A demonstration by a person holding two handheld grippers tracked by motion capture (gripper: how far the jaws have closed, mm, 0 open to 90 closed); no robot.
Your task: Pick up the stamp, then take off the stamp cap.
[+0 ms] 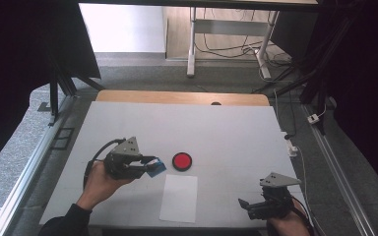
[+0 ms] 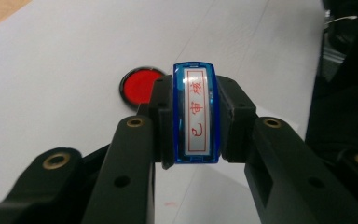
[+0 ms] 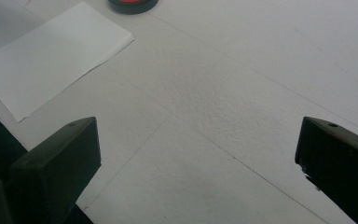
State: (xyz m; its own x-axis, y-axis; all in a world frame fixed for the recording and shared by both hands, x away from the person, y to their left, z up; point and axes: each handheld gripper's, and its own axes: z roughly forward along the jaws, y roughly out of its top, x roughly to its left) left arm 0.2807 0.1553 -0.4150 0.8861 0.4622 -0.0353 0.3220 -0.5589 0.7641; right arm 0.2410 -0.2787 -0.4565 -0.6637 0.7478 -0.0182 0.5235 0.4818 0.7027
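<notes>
My left gripper (image 1: 150, 164) (image 2: 196, 116) is shut on a blue stamp (image 2: 196, 114) (image 1: 156, 167) with a white label of red characters on its top. It hangs above the white table, just left of a round red ink pad (image 1: 182, 161) (image 2: 140, 87) in a black case. A white sheet of paper (image 1: 179, 197) (image 3: 46, 60) lies near the front edge, below the ink pad. At the front right my right gripper (image 1: 244, 204) (image 3: 198, 154) rests low over the table, its jaws wide apart with nothing between them. The ink pad's edge (image 3: 133, 5) peeks in at the top of the right gripper view.
The white table (image 1: 226, 128) has a wooden strip (image 1: 182, 97) along its far edge. Metal rails run along both sides, and cables and a desk frame (image 1: 193, 39) stand on the floor beyond. Dark curtains hang at left and right.
</notes>
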